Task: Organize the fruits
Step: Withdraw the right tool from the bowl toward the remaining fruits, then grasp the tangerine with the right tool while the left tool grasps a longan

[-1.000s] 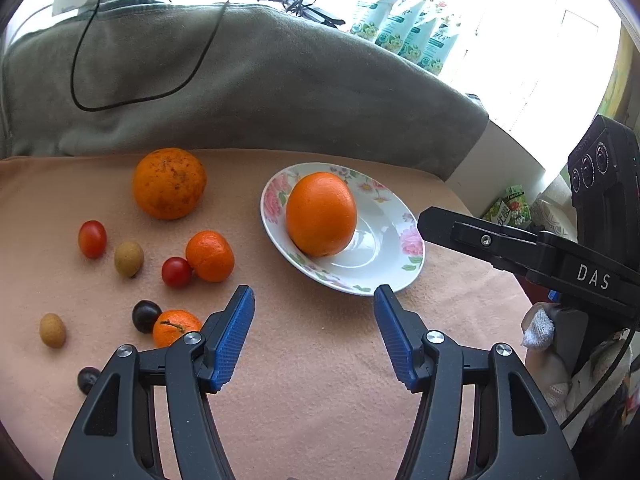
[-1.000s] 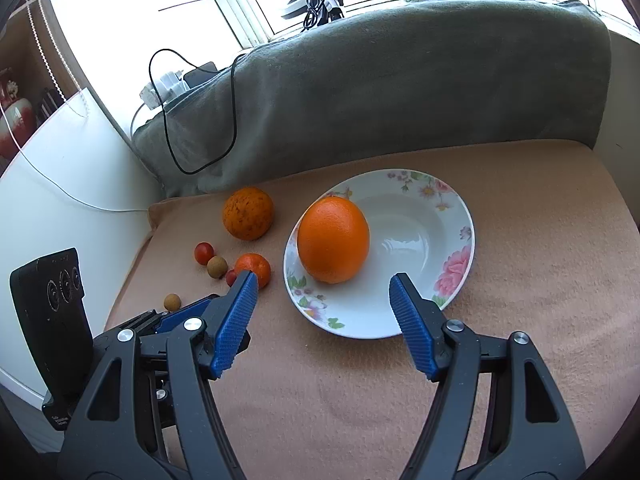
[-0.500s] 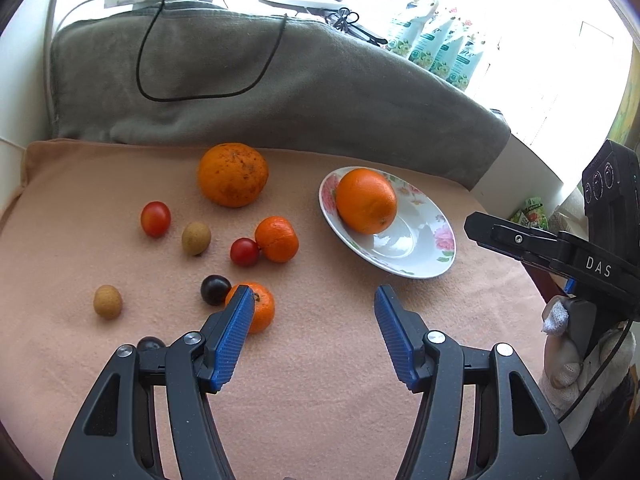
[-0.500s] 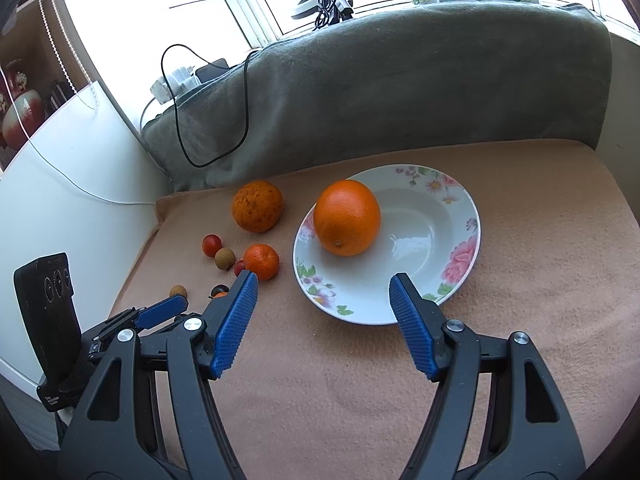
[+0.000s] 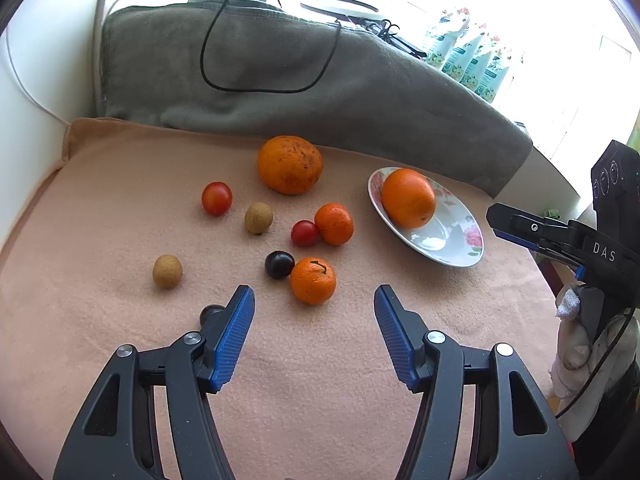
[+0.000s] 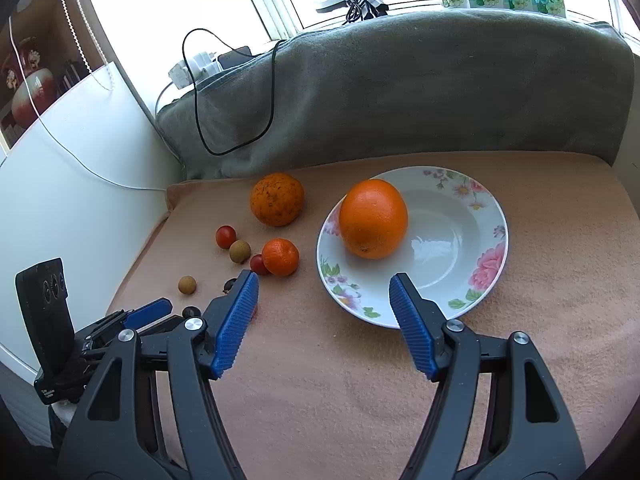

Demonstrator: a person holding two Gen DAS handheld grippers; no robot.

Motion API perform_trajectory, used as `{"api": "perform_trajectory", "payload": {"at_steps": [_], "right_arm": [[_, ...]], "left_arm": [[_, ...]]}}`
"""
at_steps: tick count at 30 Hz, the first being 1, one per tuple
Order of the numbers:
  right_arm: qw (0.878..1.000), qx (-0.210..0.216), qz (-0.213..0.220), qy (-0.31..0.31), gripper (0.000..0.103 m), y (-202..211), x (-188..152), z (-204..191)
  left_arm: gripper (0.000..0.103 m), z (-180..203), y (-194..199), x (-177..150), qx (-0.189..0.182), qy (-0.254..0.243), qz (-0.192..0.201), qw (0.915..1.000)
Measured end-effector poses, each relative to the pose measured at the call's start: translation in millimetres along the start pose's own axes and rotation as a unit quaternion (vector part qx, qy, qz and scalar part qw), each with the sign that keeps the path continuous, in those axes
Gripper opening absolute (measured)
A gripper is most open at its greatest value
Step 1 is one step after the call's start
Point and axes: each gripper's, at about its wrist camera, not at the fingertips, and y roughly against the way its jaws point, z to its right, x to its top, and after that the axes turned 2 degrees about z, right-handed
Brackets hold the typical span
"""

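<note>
Fruit, far left: I see a tan longan [image 5: 167, 271] alone on the peach cloth [image 5: 320, 380], a cherry tomato [image 5: 216, 198] and a second longan [image 5: 258, 218] further back
Fruit, middle: dark grape [image 5: 279, 265] touching a stemmed mandarin [image 5: 313, 280]; red tomato [image 5: 304, 233] touching another mandarin [image 5: 334, 224]; big speckled orange [image 5: 289, 164] behind them, near the grey blanket [image 5: 320, 80]
Left gripper [image 5: 314, 334]: my fingers wide apart, holding nothing, hovering just short of the stemmed mandarin; one more dark grape [image 5: 211, 313] half hidden by its left finger
Plate: floral plate [image 6: 480, 292] right of the loose fruit, smooth orange [image 6: 373, 219] sitting on its left side
Right gripper [image 6: 323, 320]: fingers wide, empty, tips at the plate's near rim
</note>
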Motion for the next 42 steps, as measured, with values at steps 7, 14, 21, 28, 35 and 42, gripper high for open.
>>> {"api": "perform_trajectory", "payload": {"at_steps": [7, 14, 21, 28, 35, 42], "right_arm": [[1.000, 0.012, -0.009, 0.017, 0.064, -12.8, 5.1, -13.9], [0.999, 0.024, -0.028, 0.033, 0.057, -33.2, 7.1, -27.8], [0.997, 0.027, -0.051, 0.053, 0.049, -58.2, 9.5, -42.0], [0.995, 0.025, -0.071, 0.069, 0.044, -81.7, 11.0, -51.1], [0.993, 0.019, -0.083, 0.083, 0.040, -102.2, 12.6, -57.5], [0.989, -0.001, -0.090, 0.115, 0.039, -118.2, 14.3, -69.2]], "left_arm": [[0.061, -16.1, 4.5, -3.5, 0.014, 0.012, 0.001, 0.9998], [0.061, -37.9, 6.2, -2.1, 0.031, 0.030, 0.005, 0.9991], [0.061, -56.7, 4.4, -1.0, 0.045, 0.046, 0.006, 0.9979], [0.061, -73.2, -1.5, 1.2, 0.053, 0.061, 0.002, 0.9967], [0.059, -85.5, -8.1, 2.9, 0.055, 0.071, -0.004, 0.9960], [0.054, -94.2, -19.0, 5.5, 0.052, 0.077, -0.013, 0.9956]]}}
